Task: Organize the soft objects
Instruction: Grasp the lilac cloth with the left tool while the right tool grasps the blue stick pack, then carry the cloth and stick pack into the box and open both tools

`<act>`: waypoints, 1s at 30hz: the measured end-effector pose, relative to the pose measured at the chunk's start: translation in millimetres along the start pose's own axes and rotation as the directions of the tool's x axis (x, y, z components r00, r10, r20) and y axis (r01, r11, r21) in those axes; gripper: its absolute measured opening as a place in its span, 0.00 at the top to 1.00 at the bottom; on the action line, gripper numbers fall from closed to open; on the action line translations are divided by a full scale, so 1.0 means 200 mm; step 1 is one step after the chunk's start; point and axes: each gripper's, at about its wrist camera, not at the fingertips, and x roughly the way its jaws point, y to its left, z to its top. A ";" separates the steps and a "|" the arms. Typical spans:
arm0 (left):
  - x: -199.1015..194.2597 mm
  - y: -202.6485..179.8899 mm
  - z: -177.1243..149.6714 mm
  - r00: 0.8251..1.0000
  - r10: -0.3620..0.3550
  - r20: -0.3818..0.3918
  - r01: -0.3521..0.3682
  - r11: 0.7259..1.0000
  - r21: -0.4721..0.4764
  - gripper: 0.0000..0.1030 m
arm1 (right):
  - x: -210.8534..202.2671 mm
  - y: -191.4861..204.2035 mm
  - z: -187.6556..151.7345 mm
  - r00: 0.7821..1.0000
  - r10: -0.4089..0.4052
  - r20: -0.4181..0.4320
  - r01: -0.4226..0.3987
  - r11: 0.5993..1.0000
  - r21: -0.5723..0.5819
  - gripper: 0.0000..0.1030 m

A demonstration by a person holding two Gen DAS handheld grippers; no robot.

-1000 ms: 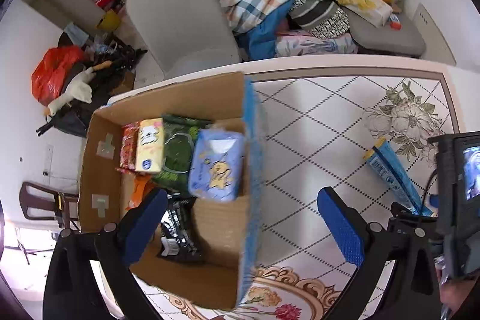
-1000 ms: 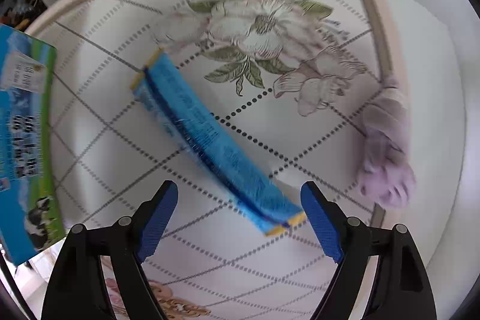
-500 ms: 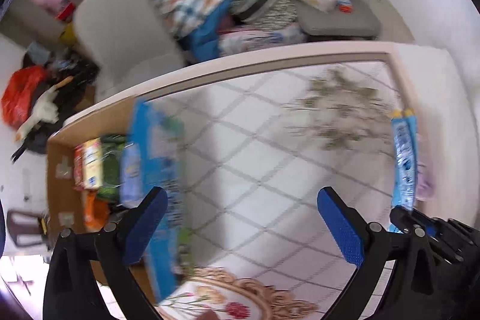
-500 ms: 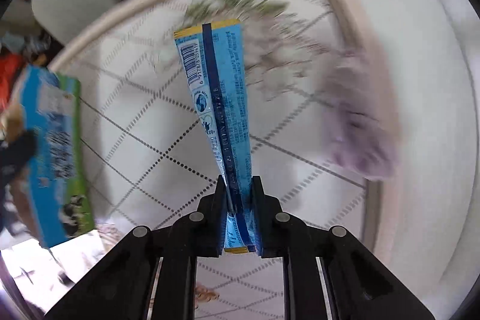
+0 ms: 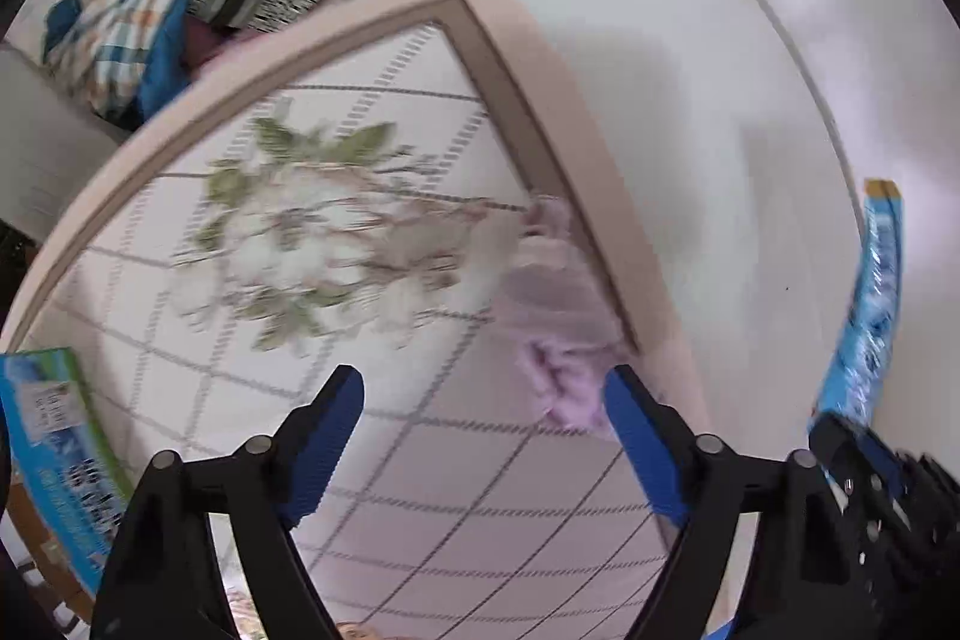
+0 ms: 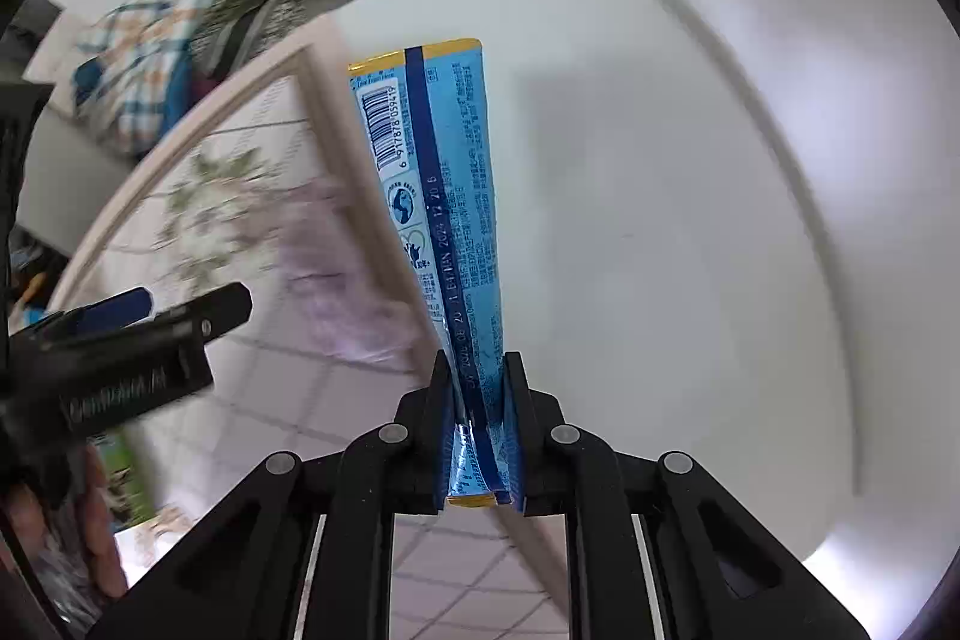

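Right gripper [image 6: 477, 436]: pointing straight down, fingers clenched on the lower end of a long blue packet [image 6: 441, 196], which extends toward 12 o'clock over the white floor [image 6: 660, 220]. Left gripper [image 5: 483, 436]: pointing down over the floral-patterned bench [image 5: 288, 232], fingers closing, nothing pressed between them; a lilac soft item [image 5: 558, 340], blurred, lies on the bench edge at 1 o'clock, beside the right finger [image 5: 636, 436]
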 end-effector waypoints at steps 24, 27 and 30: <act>-0.06 -0.17 -0.12 0.997 -0.056 0.056 0.055 0.998 0.019 0.67 | -0.01 -0.08 -0.08 1.000 0.006 0.003 -0.006 0.998 0.066 0.85; -0.24 -0.04 -0.25 0.990 -0.086 0.108 0.087 0.996 -0.005 0.67 | -0.12 0.05 -0.12 0.999 0.038 0.026 -0.039 0.999 0.033 0.85; -0.45 0.18 -0.40 0.980 -0.111 0.166 0.120 0.992 -0.045 0.67 | -0.24 0.20 -0.20 0.995 0.084 0.047 -0.083 0.996 -0.015 0.85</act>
